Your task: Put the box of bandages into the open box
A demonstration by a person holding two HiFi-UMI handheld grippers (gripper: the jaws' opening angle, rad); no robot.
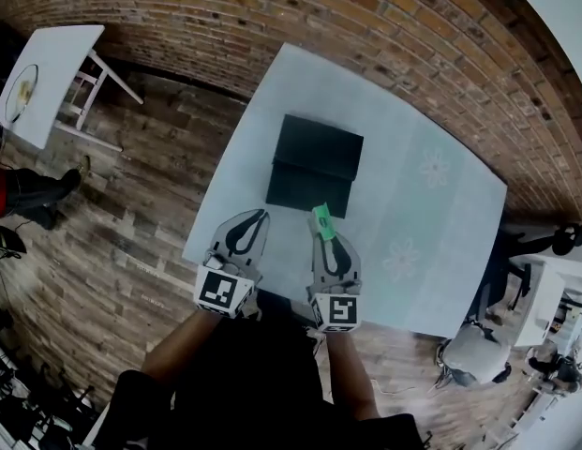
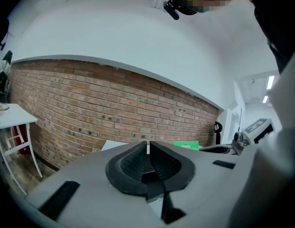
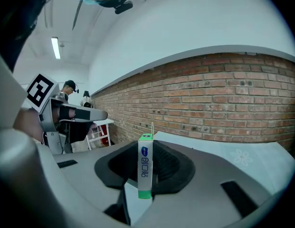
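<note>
The box of bandages (image 1: 322,220) is small, green and white, and stands upright between the jaws of my right gripper (image 1: 320,225), which is shut on it. Its narrow white face with blue print shows in the right gripper view (image 3: 145,167). The black open box (image 1: 314,167) lies on the pale table (image 1: 431,242), just beyond the bandage box. My left gripper (image 1: 263,215) hovers over the table's near edge, left of the right one, its jaws shut on nothing (image 2: 148,145). In the left gripper view, the green box (image 2: 186,145) shows to the right.
A white side table (image 1: 47,78) stands far left on the brick floor. People are at the left edge (image 1: 28,195) and by the table's right corner (image 1: 478,354). A brick wall runs behind the table.
</note>
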